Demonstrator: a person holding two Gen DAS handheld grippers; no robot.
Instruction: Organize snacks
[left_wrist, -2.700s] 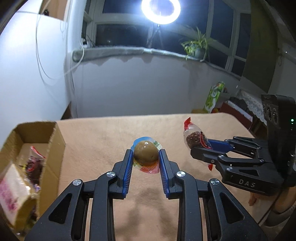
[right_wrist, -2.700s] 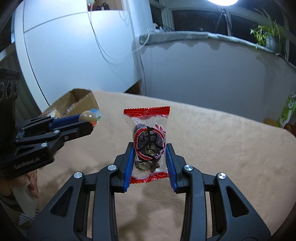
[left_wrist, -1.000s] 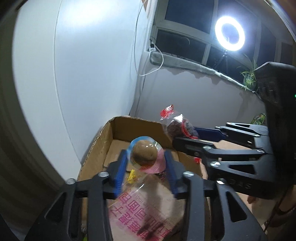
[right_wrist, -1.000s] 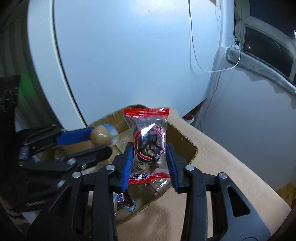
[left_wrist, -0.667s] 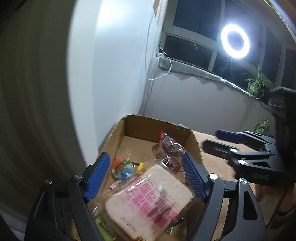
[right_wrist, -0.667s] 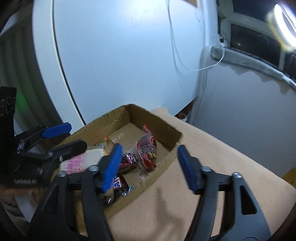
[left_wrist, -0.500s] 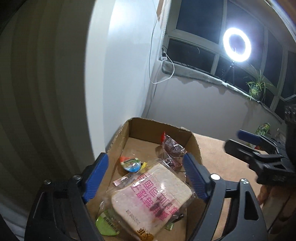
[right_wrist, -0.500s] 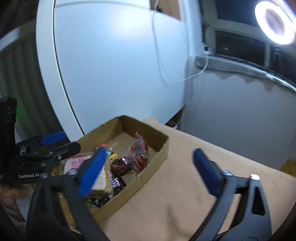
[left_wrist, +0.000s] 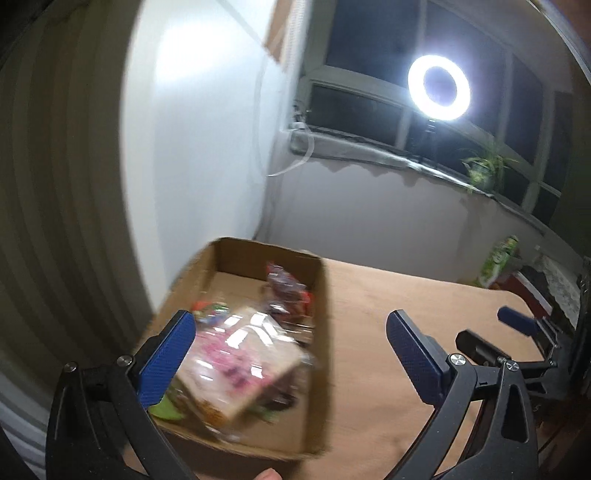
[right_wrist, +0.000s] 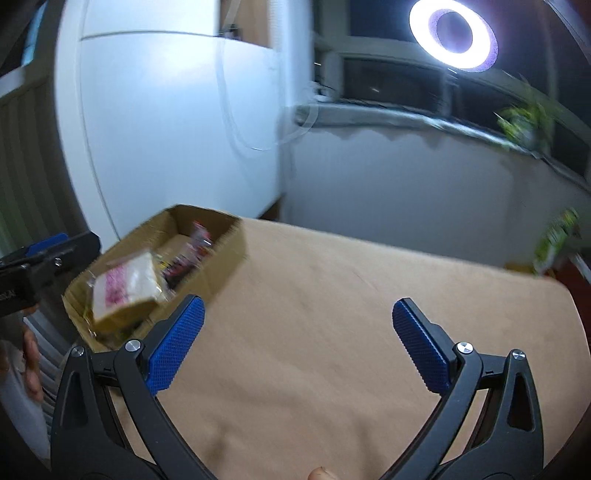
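Tan cloth covers the tabletop (right_wrist: 369, 314) beneath a lit ring light (left_wrist: 439, 88). We see our left gripper (left_wrist: 291, 354) spread wide and empty, its jaws having just been opening, with the cardboard box (left_wrist: 317, 369) of snacks between and just beyond its fingers. Our right gripper (right_wrist: 299, 345) also stands wide apart, holding nothing; the box lies ahead to its left.

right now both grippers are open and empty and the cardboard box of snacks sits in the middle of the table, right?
Not the middle. The cardboard box sits at the table's left edge, as the right wrist view shows. The left gripper and right gripper are indeed open and empty.
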